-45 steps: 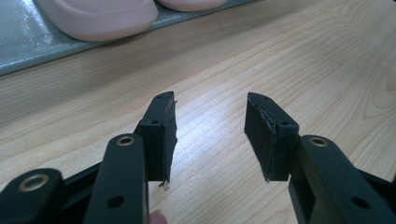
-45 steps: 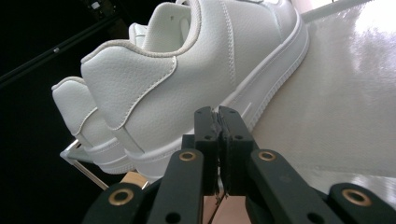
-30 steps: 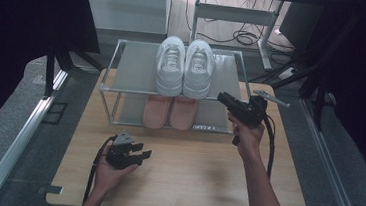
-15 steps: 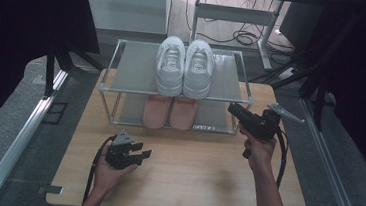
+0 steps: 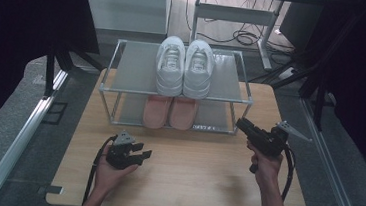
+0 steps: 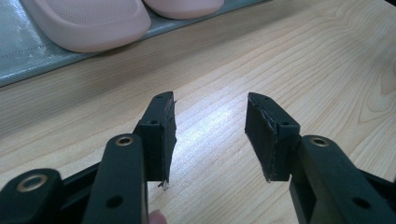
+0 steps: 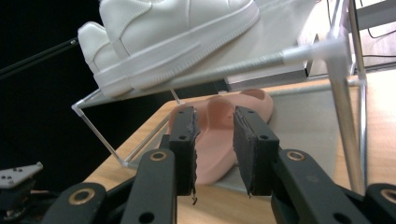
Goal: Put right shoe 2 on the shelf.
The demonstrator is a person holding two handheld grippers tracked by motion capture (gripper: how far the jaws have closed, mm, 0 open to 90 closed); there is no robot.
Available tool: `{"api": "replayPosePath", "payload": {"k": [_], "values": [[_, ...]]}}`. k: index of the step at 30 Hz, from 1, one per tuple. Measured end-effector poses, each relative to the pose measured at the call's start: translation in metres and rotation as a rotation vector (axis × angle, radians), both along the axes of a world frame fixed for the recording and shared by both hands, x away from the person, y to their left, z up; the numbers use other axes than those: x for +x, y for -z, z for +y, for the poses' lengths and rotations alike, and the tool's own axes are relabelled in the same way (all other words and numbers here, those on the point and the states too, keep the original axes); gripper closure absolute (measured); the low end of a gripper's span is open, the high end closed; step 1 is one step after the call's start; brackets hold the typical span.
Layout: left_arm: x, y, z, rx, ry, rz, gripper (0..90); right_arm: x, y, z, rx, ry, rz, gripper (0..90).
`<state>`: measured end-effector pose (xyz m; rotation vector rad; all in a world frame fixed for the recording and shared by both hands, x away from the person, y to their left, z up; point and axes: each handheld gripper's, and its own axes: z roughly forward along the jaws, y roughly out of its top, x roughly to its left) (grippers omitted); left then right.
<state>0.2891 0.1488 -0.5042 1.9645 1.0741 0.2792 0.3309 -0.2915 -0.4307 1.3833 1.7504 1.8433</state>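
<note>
Wooden tabletop (image 5: 189,179) carries everything, and the two-tier shoe rack (image 5: 122,85) at its far half serves as landmark. Left of the rack's front corner and nearer the person, the left gripper (image 5: 142,153) rests low over bare wood, jaws spread with nothing between them; open board lies all around it up to the near and left edges. On the rack's top shelf stand white sneakers (image 5: 184,65), side by side, toes toward the person; on the bottom shelf sit pink slippers (image 5: 170,113), their toes poking just past the rack's front rail. Right of the rack's front right post, the right gripper (image 5: 242,124) hangs, jaws parted halfway and empty, aimed at the lower shelf; the board's right edge is near the hand.

Left gripper view adds slipper (image 6: 88,21) toes lying on the grey shelf mat (image 6: 18,51). Right gripper view looks under the top shelf: a slipper (image 7: 219,135) framed between the jaws but beyond them, a sneaker (image 7: 173,37) above, the rack's post (image 7: 343,98) close by.
</note>
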Motion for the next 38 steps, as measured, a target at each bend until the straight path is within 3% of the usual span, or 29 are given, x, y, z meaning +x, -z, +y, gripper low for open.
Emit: {"api": "replayPosePath", "payload": {"k": [9,18,38], "values": [[0.001,0.0,0.0,0.002,0.004,-0.001,53.2,-0.011,0.026,-0.014,-0.002,0.014,0.018,69.1],[0.001,0.0,0.0,-0.001,0.002,-0.003,52.8,-0.013,0.048,-0.021,-0.029,0.032,0.07,69.2],[0.001,0.0,0.0,-0.001,0.002,-0.004,52.3,-0.013,0.052,-0.02,-0.036,0.031,0.075,67.4]]}}
